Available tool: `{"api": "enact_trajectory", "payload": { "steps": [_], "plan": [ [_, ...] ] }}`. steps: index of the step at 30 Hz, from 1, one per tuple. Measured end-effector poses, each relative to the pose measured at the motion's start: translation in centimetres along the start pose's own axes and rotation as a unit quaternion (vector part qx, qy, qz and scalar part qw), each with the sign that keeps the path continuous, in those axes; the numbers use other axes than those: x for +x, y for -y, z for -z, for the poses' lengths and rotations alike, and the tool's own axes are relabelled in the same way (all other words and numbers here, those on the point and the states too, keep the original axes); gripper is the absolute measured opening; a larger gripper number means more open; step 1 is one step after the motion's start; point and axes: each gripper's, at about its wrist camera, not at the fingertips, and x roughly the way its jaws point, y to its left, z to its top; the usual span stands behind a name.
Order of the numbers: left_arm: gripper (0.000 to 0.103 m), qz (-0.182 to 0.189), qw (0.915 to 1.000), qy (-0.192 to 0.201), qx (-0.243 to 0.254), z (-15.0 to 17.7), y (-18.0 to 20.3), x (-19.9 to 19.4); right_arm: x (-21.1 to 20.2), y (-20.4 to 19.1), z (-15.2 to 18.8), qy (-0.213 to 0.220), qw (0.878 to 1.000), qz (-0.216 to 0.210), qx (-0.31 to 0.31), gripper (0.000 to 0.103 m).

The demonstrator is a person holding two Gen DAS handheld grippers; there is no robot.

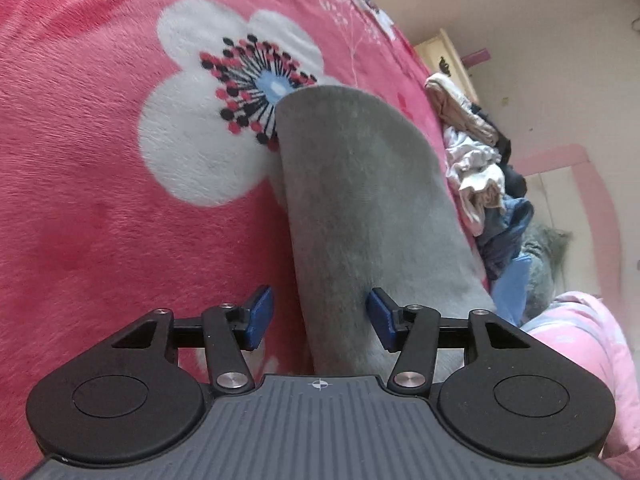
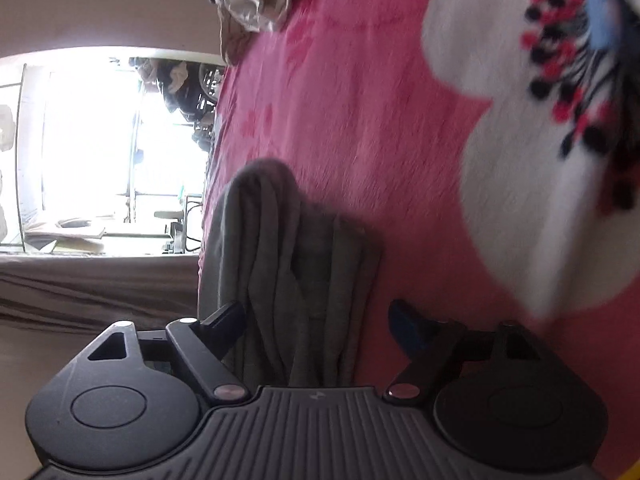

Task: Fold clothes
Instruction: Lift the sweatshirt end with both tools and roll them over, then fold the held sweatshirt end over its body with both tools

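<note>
Pink fleece blanket (image 1: pixel 100 200) with big white flowers (image 1: pixel 200 120) covers the bed, and it fills most of both wrist views. On this blanket lies a grey garment (image 1: pixel 360 200), a long folded strip of soft cloth. In the left wrist view it runs from between the fingers up to the flower's centre. The left gripper (image 1: pixel 320 320) has its blue pads apart: the left pad is clear of the cloth, the right pad (image 1: pixel 382 318) is at its edge, so nothing is gripped. In the right wrist view the same grey garment (image 2: pixel 288 280) shows deep folds and lies between the fingers of the right gripper (image 2: pixel 320 328), which stand wide open and do not press it. Beyond the garment, at the bed's edge, sits a pile of clothes (image 1: pixel 480 168) in beige, white and blue. A bright window (image 2: pixel 100 140) is behind the bed.
</note>
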Motion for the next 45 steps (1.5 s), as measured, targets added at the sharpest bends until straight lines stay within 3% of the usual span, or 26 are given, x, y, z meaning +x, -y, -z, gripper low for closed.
{"api": "enact_trajectory", "payload": {
  "steps": [3, 9, 14, 22, 24, 26, 29, 33, 37, 42, 45],
  "plan": [
    [0.052, 0.014, 0.9998, -0.002, -0.017, 0.1, -0.7, 0.8, 1.0, -0.7, 0.4, 0.007, 1.000, -0.013, -0.016, 0.099],
    [0.053, 0.051, 0.9974, 0.003, -0.051, 0.3, -1.9, 1.3, 3.3, -2.3, 1.7, -0.030, 0.998, -0.047, -0.020, 0.100],
    [0.053, 0.074, 0.9937, 0.015, -0.083, 0.6, -3.4, 0.4, 1.7, -1.3, 2.4, -0.010, 0.998, -0.067, 0.004, 0.099],
    [0.051, 0.044, 0.9978, 0.020, -0.045, 0.0, -1.3, 2.1, 6.5, -3.0, 1.7, -0.021, 0.999, -0.031, -0.007, 0.102],
    [0.043, 0.036, 0.9978, 0.024, -0.049, 0.2, -1.0, 2.3, 7.0, -3.9, 2.0, -0.022, 0.999, -0.013, -0.021, 0.092],
    [0.036, 0.028, 0.9982, 0.031, -0.042, 0.4, -0.7, 2.2, 7.2, -4.0, 2.3, -0.032, 0.999, 0.002, -0.020, 0.065],
    [0.029, 0.032, 0.9982, 0.033, -0.039, 0.4, -0.7, 1.6, 7.1, -3.1, 2.5, -0.042, 0.999, -0.002, 0.012, 0.048],
    [0.025, 0.034, 0.9980, 0.040, -0.035, -0.1, -0.7, 0.1, 7.2, -4.0, 3.5, -0.050, 0.999, -0.008, 0.019, 0.044],
    [0.024, 0.026, 0.9978, 0.055, -0.026, -0.6, -1.5, -3.8, 7.8, -5.4, 6.9, -0.081, 0.996, -0.013, 0.023, 0.043],
    [0.025, -0.020, 0.9974, 0.069, -0.011, 1.1, -4.6, -9.9, 9.0, -6.0, 12.8, -0.144, 0.989, -0.011, 0.015, 0.043],
    [0.030, -0.063, 0.9963, 0.052, -0.025, 2.5, -7.4, -11.2, 10.5, -5.3, 15.0, -0.176, 0.984, 0.020, -0.009, 0.048]
  ]
}}
